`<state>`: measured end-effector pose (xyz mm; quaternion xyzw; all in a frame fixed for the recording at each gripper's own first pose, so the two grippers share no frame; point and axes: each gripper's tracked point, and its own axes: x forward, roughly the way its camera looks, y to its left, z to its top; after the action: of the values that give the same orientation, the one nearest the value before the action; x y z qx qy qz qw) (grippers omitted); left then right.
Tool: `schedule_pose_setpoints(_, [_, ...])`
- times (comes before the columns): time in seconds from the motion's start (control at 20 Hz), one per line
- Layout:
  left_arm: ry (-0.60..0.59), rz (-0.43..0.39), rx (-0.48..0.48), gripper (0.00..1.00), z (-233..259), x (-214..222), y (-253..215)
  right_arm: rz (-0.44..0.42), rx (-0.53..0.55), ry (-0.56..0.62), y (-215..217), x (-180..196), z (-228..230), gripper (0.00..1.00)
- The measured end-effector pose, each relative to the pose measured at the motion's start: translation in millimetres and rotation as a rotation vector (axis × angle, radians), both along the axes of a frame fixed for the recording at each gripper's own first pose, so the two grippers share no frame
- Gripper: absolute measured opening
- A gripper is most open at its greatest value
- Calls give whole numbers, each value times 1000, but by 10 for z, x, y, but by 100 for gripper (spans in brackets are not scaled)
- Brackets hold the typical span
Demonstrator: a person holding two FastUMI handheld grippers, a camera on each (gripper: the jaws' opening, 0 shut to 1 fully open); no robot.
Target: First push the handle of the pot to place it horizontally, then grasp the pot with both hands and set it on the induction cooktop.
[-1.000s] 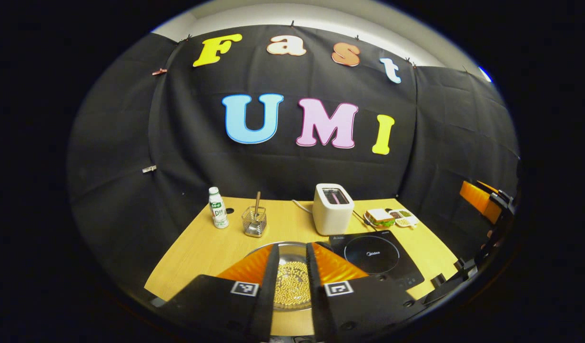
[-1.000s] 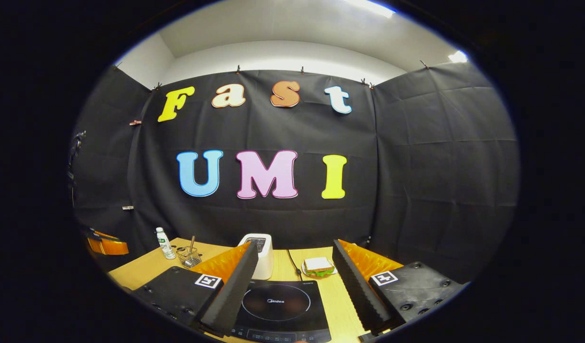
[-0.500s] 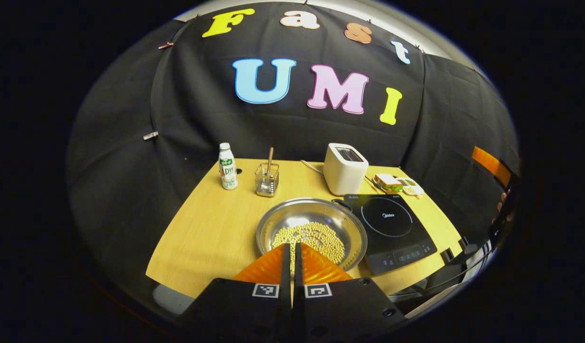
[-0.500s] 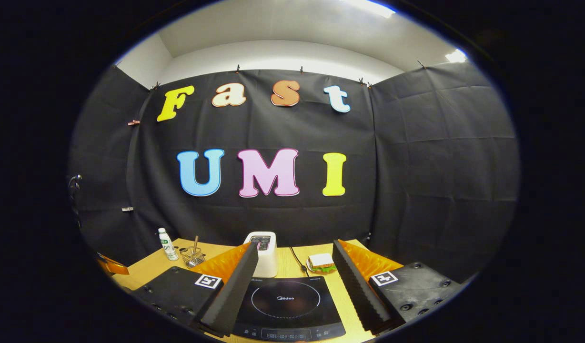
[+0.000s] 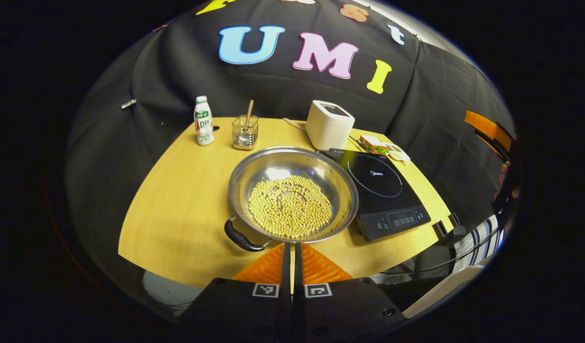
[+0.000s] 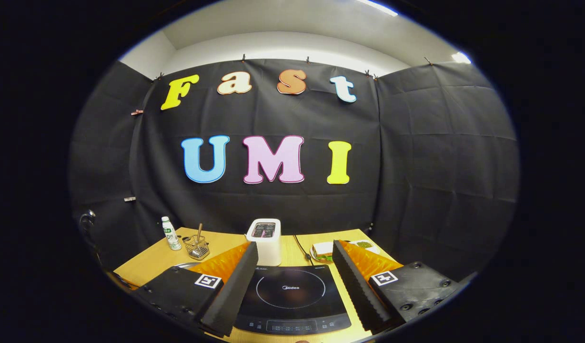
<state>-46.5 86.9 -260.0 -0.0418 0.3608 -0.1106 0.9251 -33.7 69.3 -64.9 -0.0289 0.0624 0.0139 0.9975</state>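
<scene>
So the left gripper [image 5: 292,250] has its fingers pressed together with nothing between them, hovering just short of the near rim of the steel pot [image 5: 292,193], which sits on the counter [image 5: 178,209] dead ahead of the tips. The pot is full of soybeans [image 5: 290,207]. Its black handle [image 5: 240,238] sticks out just left of the fingertips, angled toward the counter's near edge, so it looks like the push hasn't happened yet.

The right gripper [image 6: 295,281] has its fingers spread wide, framing the induction cooktop [image 6: 292,297] between them, empty.

What worries me: the pot's far side is nearly touching the cooktop [image 5: 383,190], so a hard shove on the handle could spin the rim into it or slide the whole pot rather than turning it. Jerk it and the beans go flying. Closed fingertips could also skid off that rounded handle.
</scene>
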Motion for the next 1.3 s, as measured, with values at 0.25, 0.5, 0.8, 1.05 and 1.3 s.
schedule_pose_setpoints(0.25, [69, -22, -21, 5, -312, 17, -47, -4, -22, 25, -8, -10, -75, 98])
schedule_pose_setpoints(0.5, [132, -31, 12, 5, -582, 119, 31, -15, -40, 48, -42, -10, -151, 98])
schedule_pose_setpoints(0.8, [183, -10, 17, 5, -774, 222, 137, -19, -47, 65, -26, 63, -204, 93])
schedule_pose_setpoints(1.05, [204, 16, 30, 5, -850, 270, 262, -19, -51, 66, 0, 138, -227, 97])
schedule_pose_setpoints(1.3, [220, 87, -6, 5, -842, 348, 463, -22, -49, 75, 8, 177, -260, 97])
